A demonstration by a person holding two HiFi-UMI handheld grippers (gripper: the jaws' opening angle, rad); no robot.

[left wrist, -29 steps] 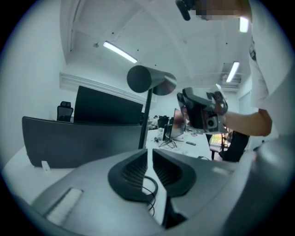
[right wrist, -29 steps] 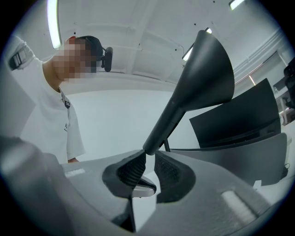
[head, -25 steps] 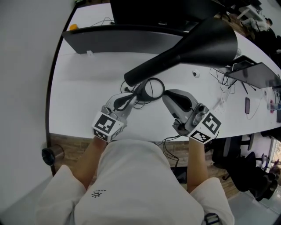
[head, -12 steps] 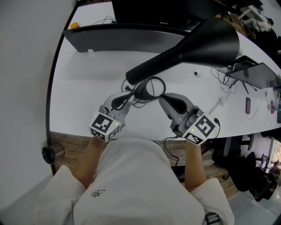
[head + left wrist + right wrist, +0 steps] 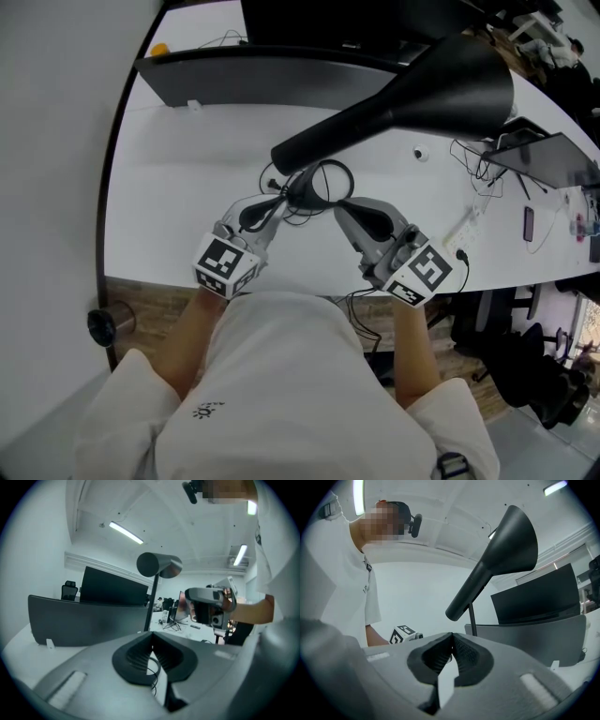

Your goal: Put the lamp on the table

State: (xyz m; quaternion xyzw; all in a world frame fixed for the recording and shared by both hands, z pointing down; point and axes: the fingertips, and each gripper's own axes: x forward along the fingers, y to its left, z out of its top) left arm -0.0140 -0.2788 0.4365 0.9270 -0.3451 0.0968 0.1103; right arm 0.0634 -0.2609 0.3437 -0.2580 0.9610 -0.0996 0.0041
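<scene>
The black desk lamp with a cone-shaped shade (image 5: pixel 412 98) stands on the long white table (image 5: pixel 178 206). In the head view it fills the upper middle of the frame, its wide mouth pointing to the upper right. Its thin stem comes down to a tangle of thin black cable (image 5: pixel 319 187) at the centre. In both gripper views the stem rises upright, and the shade tilts off its top.

The left gripper (image 5: pixel 284 199) lies low over the table at the centre left, pointing at that tangle. Its jaws are pressed together at the tips, and a loop of the cable shows through the gap below them. I cannot tell whether it is pinched. The right gripper (image 5: pixel 339 206) comes in from the lower right, just beside the same spot. Its jaws also meet at the tips, with nothing between them.

A long dark grey curved panel (image 5: pixel 262 80) stands behind the lamp along the top of the frame. An open dark laptop (image 5: pixel 548 159) sits at the right edge.
</scene>
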